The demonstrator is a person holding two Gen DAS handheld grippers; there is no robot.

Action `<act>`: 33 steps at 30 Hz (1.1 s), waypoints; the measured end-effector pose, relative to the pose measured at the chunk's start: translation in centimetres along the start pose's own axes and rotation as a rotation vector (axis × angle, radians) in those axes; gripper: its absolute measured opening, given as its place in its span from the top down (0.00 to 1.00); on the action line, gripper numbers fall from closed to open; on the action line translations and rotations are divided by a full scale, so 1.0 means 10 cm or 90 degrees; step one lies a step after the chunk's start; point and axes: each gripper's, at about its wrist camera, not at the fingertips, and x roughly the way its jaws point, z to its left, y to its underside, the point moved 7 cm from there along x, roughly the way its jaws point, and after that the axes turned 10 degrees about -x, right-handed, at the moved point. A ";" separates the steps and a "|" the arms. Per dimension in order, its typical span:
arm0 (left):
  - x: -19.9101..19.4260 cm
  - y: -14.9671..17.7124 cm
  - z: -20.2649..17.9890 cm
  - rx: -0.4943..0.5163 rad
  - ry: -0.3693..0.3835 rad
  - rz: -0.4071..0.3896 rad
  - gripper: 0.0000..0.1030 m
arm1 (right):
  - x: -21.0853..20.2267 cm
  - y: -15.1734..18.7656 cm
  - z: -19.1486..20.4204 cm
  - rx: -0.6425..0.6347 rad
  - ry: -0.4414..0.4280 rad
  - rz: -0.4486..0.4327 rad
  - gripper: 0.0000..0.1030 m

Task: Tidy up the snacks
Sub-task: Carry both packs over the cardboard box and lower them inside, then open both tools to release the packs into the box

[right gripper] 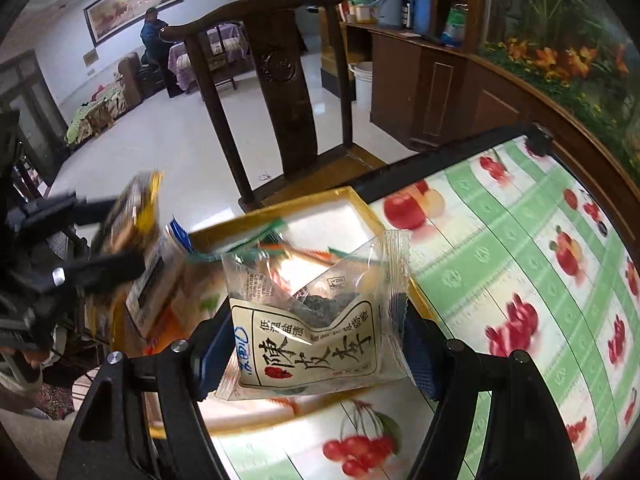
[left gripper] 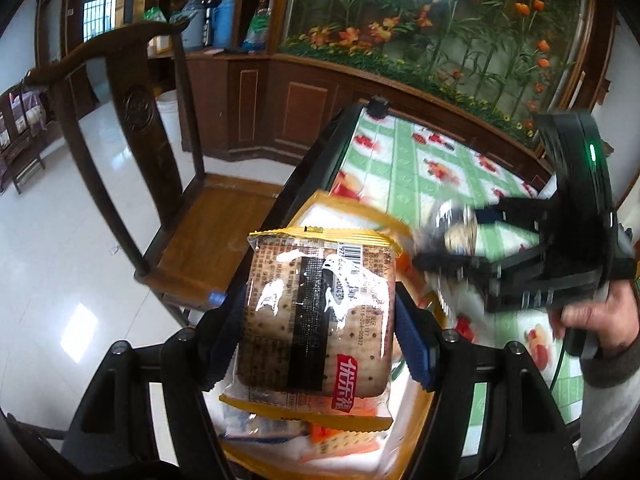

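— What's the left gripper [left gripper: 320, 316] got?
— It's clamped on a cracker pack [left gripper: 316, 312], held over the yellow box [left gripper: 352, 204] at the table's [left gripper: 420, 152] near left edge.
— The right gripper [right gripper: 320, 340]?
— It grips a plum packet [right gripper: 316, 320], just right of the box.

Glossy white tile floor [left gripper: 60, 240]; dark carved wooden chair [right gripper: 276, 80] beside table; wood-panelled cabinet [left gripper: 260, 100]; flower mural [left gripper: 440, 20]; barred window [left gripper: 100, 8]; framed painting [right gripper: 132, 0] on far wall

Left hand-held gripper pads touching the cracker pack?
Touching. The left wrist view shows the left hand-held gripper with both blue pads pressed against the sides of the cracker pack, held above the yellow box.
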 end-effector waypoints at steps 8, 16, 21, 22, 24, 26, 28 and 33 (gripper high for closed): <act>0.13 0.22 0.09 0.000 -0.009 0.023 0.31 | 0.44 -0.35 -0.20 0.047 -0.002 0.007 0.28; 0.29 0.22 0.11 0.003 -0.021 0.032 0.31 | 1.01 -0.54 -0.44 0.109 0.020 0.029 0.28; 0.37 0.26 0.13 -0.004 -0.036 0.026 0.31 | 1.15 -0.48 -0.27 0.059 0.061 0.049 0.21; 0.36 0.26 0.12 -0.003 -0.040 0.024 0.30 | 1.12 -0.48 -0.27 0.066 0.055 0.048 0.18; 0.37 0.26 0.10 -0.002 -0.044 0.020 0.23 | 1.03 -0.48 -0.32 0.088 0.045 0.034 0.17; 0.36 0.26 0.09 -0.004 -0.053 0.016 0.20 | 0.89 -0.50 -0.37 0.106 0.037 0.006 0.14; 0.35 0.27 0.08 -0.006 -0.056 0.009 0.18 | 0.74 -0.46 -0.39 0.114 0.037 -0.012 0.14; 0.30 0.28 0.05 0.006 -0.092 -0.035 0.14 | 0.34 -0.20 -0.32 0.133 0.051 -0.053 0.13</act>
